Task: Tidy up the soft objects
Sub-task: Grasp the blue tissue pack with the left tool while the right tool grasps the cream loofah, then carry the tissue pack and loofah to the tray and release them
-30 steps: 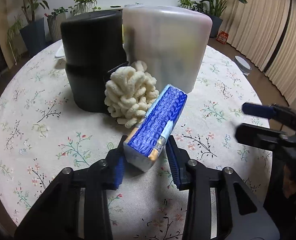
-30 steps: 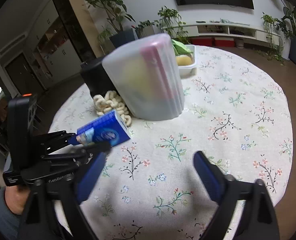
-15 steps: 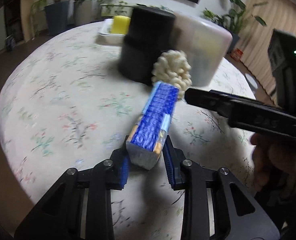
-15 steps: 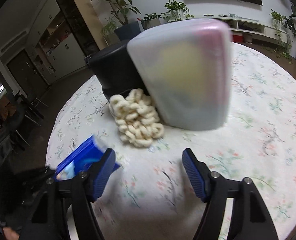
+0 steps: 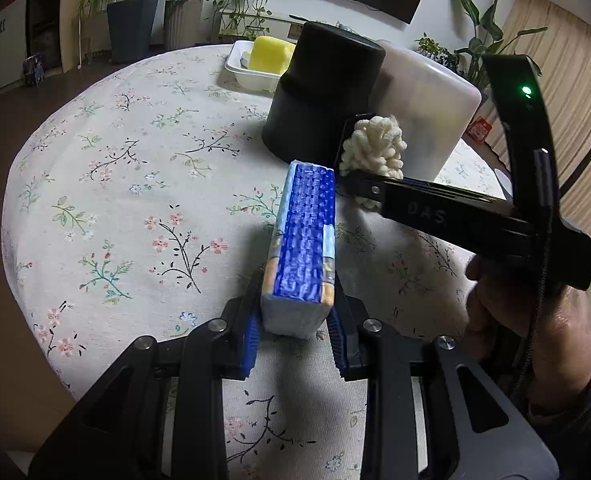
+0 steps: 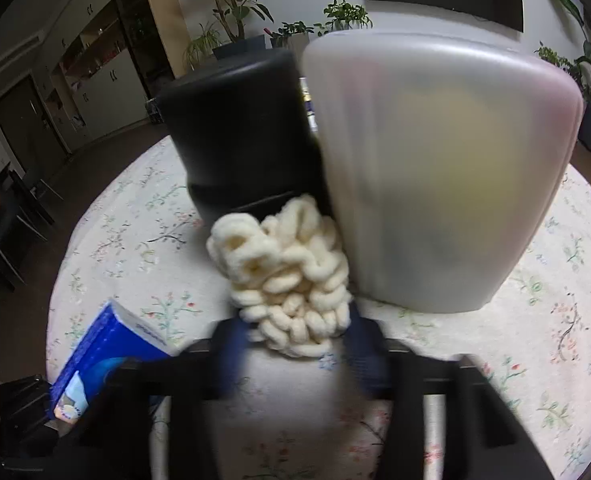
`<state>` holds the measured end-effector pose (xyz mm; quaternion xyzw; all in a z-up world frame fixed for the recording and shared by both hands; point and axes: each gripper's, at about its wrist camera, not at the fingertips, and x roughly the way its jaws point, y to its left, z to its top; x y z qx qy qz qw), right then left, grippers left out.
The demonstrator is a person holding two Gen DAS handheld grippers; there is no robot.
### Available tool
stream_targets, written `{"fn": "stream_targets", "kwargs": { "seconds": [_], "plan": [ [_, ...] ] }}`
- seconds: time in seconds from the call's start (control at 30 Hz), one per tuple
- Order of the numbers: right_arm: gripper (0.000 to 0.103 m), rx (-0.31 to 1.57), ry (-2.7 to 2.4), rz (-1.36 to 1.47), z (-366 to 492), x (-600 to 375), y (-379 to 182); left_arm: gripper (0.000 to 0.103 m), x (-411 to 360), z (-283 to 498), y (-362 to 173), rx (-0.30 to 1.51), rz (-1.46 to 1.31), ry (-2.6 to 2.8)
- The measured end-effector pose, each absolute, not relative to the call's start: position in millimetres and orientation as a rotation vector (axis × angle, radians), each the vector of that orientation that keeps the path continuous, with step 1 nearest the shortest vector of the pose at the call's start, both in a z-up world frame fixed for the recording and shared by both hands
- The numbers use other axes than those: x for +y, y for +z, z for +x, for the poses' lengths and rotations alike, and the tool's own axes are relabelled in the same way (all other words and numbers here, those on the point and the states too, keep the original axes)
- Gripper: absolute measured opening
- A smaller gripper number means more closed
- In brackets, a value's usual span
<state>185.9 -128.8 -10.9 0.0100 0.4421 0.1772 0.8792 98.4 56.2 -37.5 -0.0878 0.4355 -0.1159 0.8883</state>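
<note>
Two grips are in play at once. Left gripper has its fingers clamped narrow on the near end of the blue tissue pack, holding it lifted and pointing away over the counter, presumably parked clear while the other hand works. Right gripper is closing its fingers around the cream chenille bundle; the blur makes it hard to say the pads are pressing yet, though the loops clearly sit between them. That bundle lies on the counter, nestled against the black cylinder and the frosted container, so a low approach from the front suits it. Left view alone shows the white tray with a yellow sponge behind; right view alone shows the bundle's looped front.
</note>
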Motion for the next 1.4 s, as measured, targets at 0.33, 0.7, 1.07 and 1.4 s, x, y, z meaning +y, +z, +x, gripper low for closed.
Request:
{"fn": "stream_targets", "kwargs": {
  "seconds": [0.33,0.7,1.07,1.4],
  "plan": [
    [0.026,0.94,0.417,-0.056,131.4,-151.3,1.7,0.025,49.2,97.7,-34.8,0.902,-0.164,-0.248],
    [0.026,0.963,0.41,-0.025,80.6,-213.3,22.2,0.02,42.1,87.4,-26.2,0.87,-0.173,-0.251],
    [0.026,0.911,0.412,-0.027,79.5,-225.3,43.7,0.02,43.0,82.8,-4.3,0.841,-0.141,-0.201],
    [0.026,0.848,0.364,-0.049,108.0,-266.6,81.4,0.02,59.6,110.8,41.8,0.768,-0.094,-0.206]
  ]
}}
